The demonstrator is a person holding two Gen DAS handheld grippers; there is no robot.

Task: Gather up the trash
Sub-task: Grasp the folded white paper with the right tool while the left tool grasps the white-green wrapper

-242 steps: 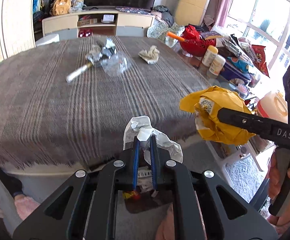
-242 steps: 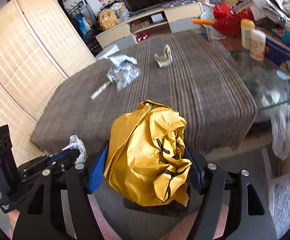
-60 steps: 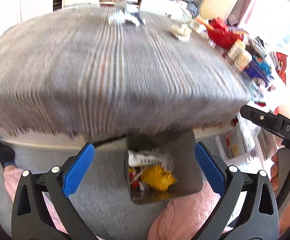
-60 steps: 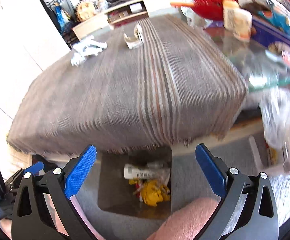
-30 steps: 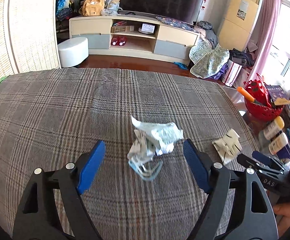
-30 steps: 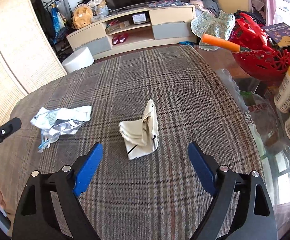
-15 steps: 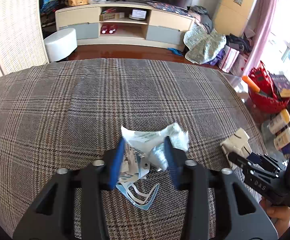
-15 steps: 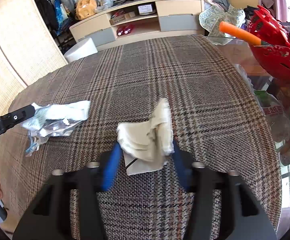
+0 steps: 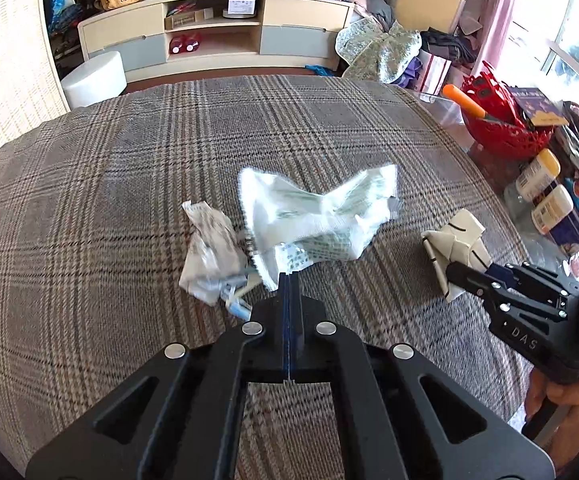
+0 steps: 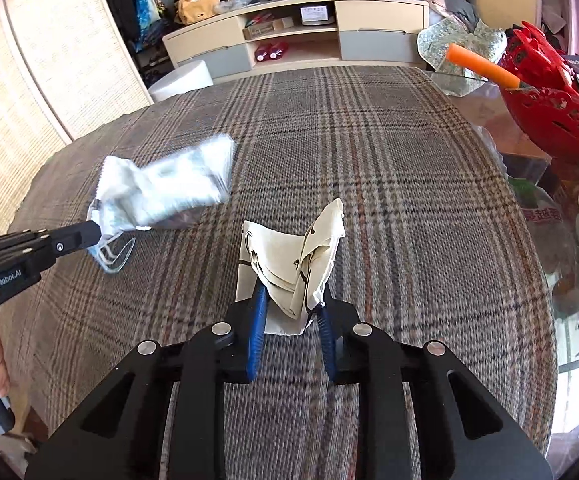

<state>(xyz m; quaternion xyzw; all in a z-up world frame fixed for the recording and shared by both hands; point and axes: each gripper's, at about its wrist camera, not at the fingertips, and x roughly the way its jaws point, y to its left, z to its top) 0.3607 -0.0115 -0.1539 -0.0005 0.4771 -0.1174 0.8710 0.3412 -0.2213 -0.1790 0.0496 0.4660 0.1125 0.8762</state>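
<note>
Left gripper (image 9: 289,280) was clamped fully on the crinkled white wrapper (image 9: 317,216). Right gripper (image 10: 291,312) jaws were closing narrow around the folded cream paper (image 10: 289,256), plaid tablecloth (image 10: 389,168) beneath.

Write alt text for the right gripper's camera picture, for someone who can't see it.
A handheld black right gripper with blue pads is closing on a crumpled cream paper scrap on a plaid tablecloth. At left, the left gripper pinches a crinkled white plastic wrapper; a red basket sits at right.
</note>
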